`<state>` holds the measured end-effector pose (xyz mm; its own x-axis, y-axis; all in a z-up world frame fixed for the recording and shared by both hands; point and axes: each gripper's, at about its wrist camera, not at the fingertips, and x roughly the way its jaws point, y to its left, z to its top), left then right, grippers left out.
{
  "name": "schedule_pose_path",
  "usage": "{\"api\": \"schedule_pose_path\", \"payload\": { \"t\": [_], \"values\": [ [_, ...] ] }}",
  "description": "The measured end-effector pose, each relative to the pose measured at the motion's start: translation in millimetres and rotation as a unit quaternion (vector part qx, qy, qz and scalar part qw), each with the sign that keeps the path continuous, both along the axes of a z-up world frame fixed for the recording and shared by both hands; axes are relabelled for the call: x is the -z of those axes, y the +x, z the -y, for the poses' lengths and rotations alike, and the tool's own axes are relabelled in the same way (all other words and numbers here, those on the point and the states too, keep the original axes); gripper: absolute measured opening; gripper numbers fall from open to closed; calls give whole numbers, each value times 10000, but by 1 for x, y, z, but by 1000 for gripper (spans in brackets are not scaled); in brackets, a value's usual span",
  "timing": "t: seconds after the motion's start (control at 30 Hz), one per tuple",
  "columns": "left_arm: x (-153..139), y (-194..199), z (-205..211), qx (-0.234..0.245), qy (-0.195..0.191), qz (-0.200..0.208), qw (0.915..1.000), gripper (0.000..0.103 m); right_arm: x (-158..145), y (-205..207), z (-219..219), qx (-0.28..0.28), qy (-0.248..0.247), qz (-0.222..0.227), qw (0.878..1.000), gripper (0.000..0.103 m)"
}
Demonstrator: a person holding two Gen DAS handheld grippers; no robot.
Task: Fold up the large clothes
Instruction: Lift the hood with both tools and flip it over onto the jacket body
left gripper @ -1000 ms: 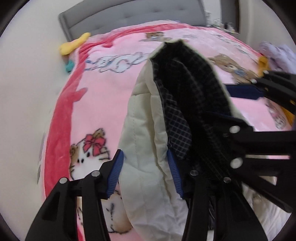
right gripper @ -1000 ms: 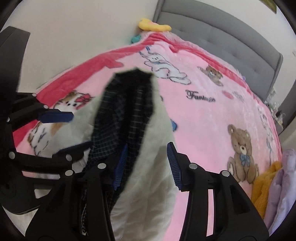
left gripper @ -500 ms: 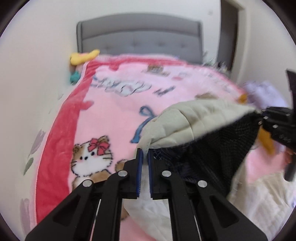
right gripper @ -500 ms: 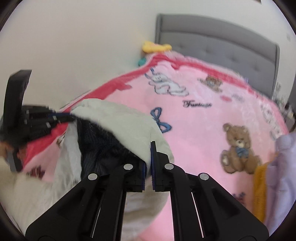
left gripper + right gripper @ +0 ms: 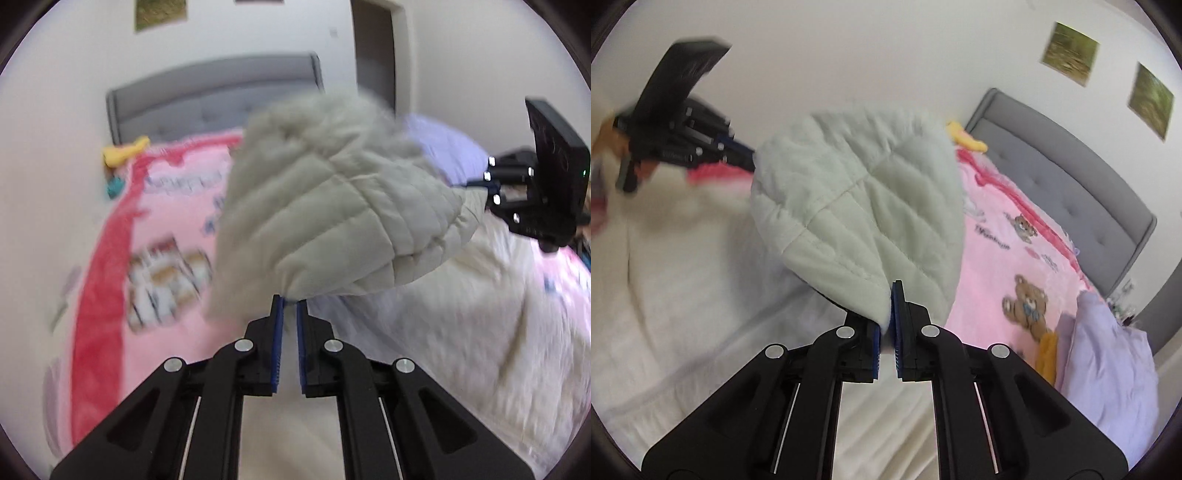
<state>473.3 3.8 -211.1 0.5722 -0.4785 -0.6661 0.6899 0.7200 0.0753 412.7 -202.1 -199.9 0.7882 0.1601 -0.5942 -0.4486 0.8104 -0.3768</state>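
Observation:
A cream quilted jacket (image 5: 332, 221) lies on the bed, and its upper flap is lifted between both grippers. My left gripper (image 5: 290, 306) is shut on one edge of the flap, which bulges up in front of the camera. In the right wrist view, my right gripper (image 5: 888, 299) is shut on the other edge of the jacket (image 5: 860, 206). The rest of the jacket spreads pale below both grippers. The right gripper (image 5: 487, 188) shows at the far right of the left wrist view, and the left gripper (image 5: 738, 155) at the upper left of the right wrist view.
The bed has a pink cartoon blanket (image 5: 1015, 258) and a grey padded headboard (image 5: 1071, 177). A lilac garment (image 5: 1108, 362) and an orange one (image 5: 1047, 350) lie at the bed's right side. A yellow toy (image 5: 125, 153) sits by the headboard. A doorway (image 5: 375, 55) stands behind.
Both grippers went from open around the jacket's edge to shut on it, then swept across and slightly up, lifting the flap so its dark checked lining no longer shows.

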Motion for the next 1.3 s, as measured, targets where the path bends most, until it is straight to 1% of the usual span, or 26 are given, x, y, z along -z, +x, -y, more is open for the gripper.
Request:
{"api": "schedule_pose_path", "payload": {
  "t": [0.07,0.17,0.27,0.37,0.4,0.43,0.47,0.5,0.53,0.57,0.6,0.63,0.67,0.73,0.8,0.87,0.93,0.97,1.03,1.1,1.13,1.17,1.2,1.23,1.27,1.3],
  "values": [
    [26,-15,4,19,198,-128,9997,7,27,-14,0,128,-83,-191,9997,6],
    [50,-25,2,-172,142,-460,9987,7,57,-21,-1,267,-365,-175,9988,6],
    [66,-24,1,-309,206,-656,9972,7,82,-18,-3,269,-602,-201,9976,7],
    [68,-22,2,-293,336,-755,9961,8,97,-11,-4,268,-948,-164,9950,9],
    [63,-22,3,-278,352,-719,9964,13,96,-11,-5,262,-976,-173,9947,9],
    [56,-23,2,-254,371,-607,9971,28,94,-11,-3,210,-989,-185,9947,12],
    [49,-24,2,-231,400,-484,9978,37,89,-14,-2,132,-994,-184,9948,14],
    [39,-27,2,-136,459,-251,9985,53,82,-17,-3,50,-1010,-196,9947,21],
    [31,-28,3,-66,512,-43,9987,66,77,-23,-6,0,-1015,-178,9947,46],
    [20,-30,3,72,588,280,9978,71,67,-30,-4,-101,-989,-177,9949,70],
    [10,-30,4,231,685,573,9957,81,59,-37,-5,-181,-947,-140,9952,74],
    [-1,-30,8,427,842,978,9907,90,45,-48,-6,-341,-945,-13,9949,74],
    [-9,-28,12,656,1010,1279,9844,91,34,-50,-4,-478,-989,-13,9940,75],
    [-15,-24,21,1091,1347,1595,9719,92,19,-47,-1,-723,-1216,-21,9899,77],
    [-16,-16,33,1543,1799,1860,9535,92,9,-35,1,-1050,-1576,124,9818,83],
    [-11,-7,39,1946,2112,2037,9360,92,6,-20,-2,-1314,-1813,144,9745,83],
    [-2,0,43,2353,2530,2172,9129,92,4,3,-10,-1601,-1938,87,9679,84],
    [3,1,44,2543,2735,2250,8999,92,4,14,-16,-1752,-1961,58,9648,88],
    [10,4,43,2750,2991,2390,8819,92,7,30,-29,-2055,-2111,38,9556,90],
    [16,6,45,2889,3206,2418,8691,92,12,37,-44,-2285,-2325,48,9454,90],
    [22,6,44,3020,3350,2478,8574,92,16,43,-51,-2412,-2449,69,9391,89],
    [27,4,44,3138,3457,2575,8460,92,19,48,-57,-2505,-2510,36,9350,86],
    [36,1,43,3309,3602,2764,8273,92,22,51,-63,-2565,-2557,53,9321,79],
    [41,1,46,3410,3697,2865,8154,92,24,55,-64,-2645,-2581,-53,9292,59],
    [47,2,47,3418,3780,2946,8084,90,28,60,-67,-2696,-2662,-202,9252,46],
    [49,5,50,3398,3783,2863,8121,77,30,62,-67,-2690,-2695,-276,9242,39]
  ]
}}
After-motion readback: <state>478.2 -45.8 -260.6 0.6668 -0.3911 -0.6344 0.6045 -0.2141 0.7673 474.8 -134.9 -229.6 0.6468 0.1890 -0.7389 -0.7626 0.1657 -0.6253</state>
